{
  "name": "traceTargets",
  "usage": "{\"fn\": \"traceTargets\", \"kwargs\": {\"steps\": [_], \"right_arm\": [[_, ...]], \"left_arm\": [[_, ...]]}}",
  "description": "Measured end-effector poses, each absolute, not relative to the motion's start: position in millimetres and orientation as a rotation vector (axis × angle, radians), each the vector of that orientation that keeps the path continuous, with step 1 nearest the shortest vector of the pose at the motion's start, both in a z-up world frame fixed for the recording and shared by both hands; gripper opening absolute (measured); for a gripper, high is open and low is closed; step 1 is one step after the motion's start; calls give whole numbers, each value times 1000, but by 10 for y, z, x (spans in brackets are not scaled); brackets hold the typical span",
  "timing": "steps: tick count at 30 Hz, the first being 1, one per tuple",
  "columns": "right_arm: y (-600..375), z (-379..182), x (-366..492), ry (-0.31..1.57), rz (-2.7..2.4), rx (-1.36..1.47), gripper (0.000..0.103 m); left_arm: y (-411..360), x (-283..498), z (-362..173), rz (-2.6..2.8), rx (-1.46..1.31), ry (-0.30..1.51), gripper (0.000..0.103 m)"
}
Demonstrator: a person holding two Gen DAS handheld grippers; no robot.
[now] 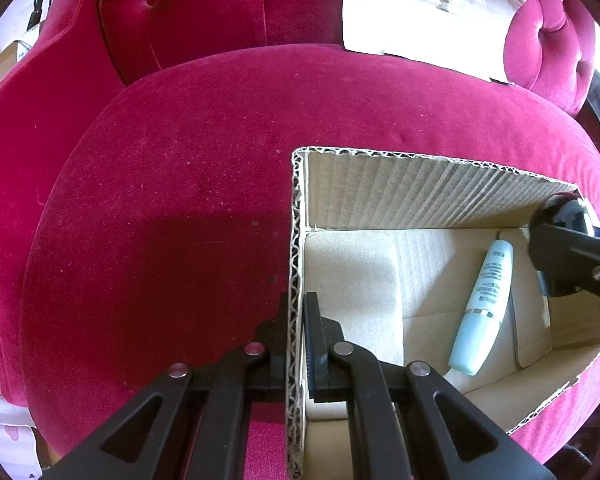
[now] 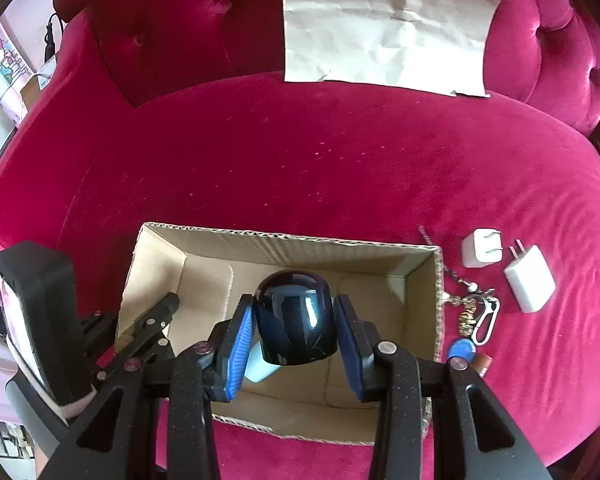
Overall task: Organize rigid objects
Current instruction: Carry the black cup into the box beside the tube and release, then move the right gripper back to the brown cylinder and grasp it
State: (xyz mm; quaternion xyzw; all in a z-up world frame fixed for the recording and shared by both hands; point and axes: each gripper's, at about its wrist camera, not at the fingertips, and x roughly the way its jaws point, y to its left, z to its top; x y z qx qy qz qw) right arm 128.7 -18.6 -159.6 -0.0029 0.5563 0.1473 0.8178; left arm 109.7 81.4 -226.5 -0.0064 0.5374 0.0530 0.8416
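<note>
An open cardboard box (image 1: 420,184) sits on a crimson velvet sofa seat; it also shows in the right wrist view (image 2: 280,248). My left gripper (image 1: 298,312) is shut on the box's left wall (image 1: 294,280). A pale blue tube (image 1: 482,304) lies on the box floor. My right gripper (image 2: 296,320) is shut on a glossy dark rounded object (image 2: 296,316) and holds it over the box's inside; this gripper also shows in the left wrist view (image 1: 560,248) at the box's right end.
Right of the box on the seat lie two white chargers (image 2: 482,254) (image 2: 530,278), a key bunch with a carabiner (image 2: 476,312), a blue tag (image 2: 462,348) and a brown item (image 2: 482,362). Brown paper (image 2: 384,20) leans on the backrest.
</note>
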Motion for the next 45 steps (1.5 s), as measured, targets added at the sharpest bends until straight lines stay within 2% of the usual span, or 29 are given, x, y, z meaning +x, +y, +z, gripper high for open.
{"fn": "traceTargets", "kwargs": {"steps": [6,8,10,15,16,45], "right_arm": [[-107,-1650,1324,1186,325,-7,44],[-101,-1662,1332,1181,322,1,55],[-113,-1670,1337,1176,303,0,76],[-166,-1656,1364,1158,275,-2,100],[-176,-1654,1364,1156,270,-7,102],[-820,-1420,1338,1144,175,4,102]], "left_arm": [[824,1096,-2274,109,-17,1135,5],[837,1087,-2278,107,-20,1134,5],[850,1085,-2280,105,-21,1134,5],[864,1077,-2283,106,-20,1132,5],[859,1079,-2281,106,-19,1133,5],[845,1096,-2278,108,-17,1134,5]]}}
